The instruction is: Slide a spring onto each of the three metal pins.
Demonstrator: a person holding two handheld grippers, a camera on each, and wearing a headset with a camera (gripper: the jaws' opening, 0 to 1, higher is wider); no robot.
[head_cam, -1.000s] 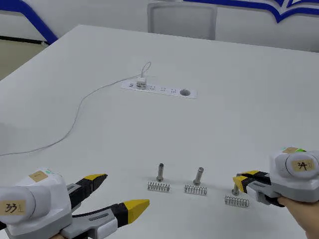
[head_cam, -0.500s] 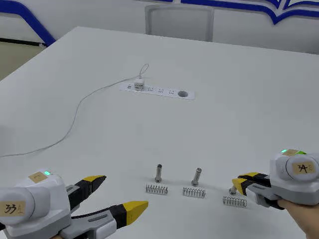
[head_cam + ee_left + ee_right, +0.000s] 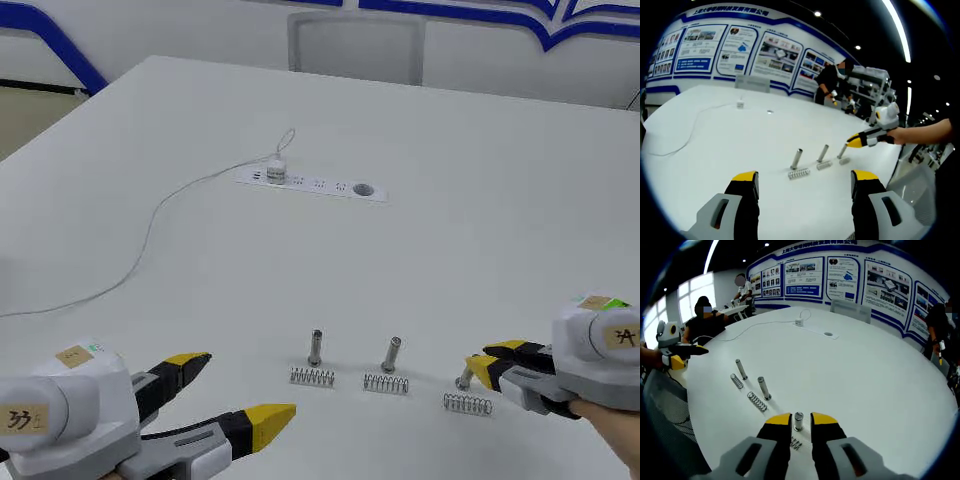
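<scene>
Springs [image 3: 386, 383] lie loose, none fitted yet. Right gripper [image 3: 800, 419], jaws barely parted, straddles the right pin [image 3: 464, 377]; left gripper [image 3: 230, 388] gapes wide. Next, likely: pinch that pin.

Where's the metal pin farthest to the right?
In the head view, the rightmost metal pin stands near the front right, at the tips of the right gripper, with a spring lying beside it.

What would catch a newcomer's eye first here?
Three pins stand in a row near the front of the table, a spring lying by each. The right gripper, jaws parted, frames the rightmost pin; the left gripper hangs wide open off to the left.
</scene>
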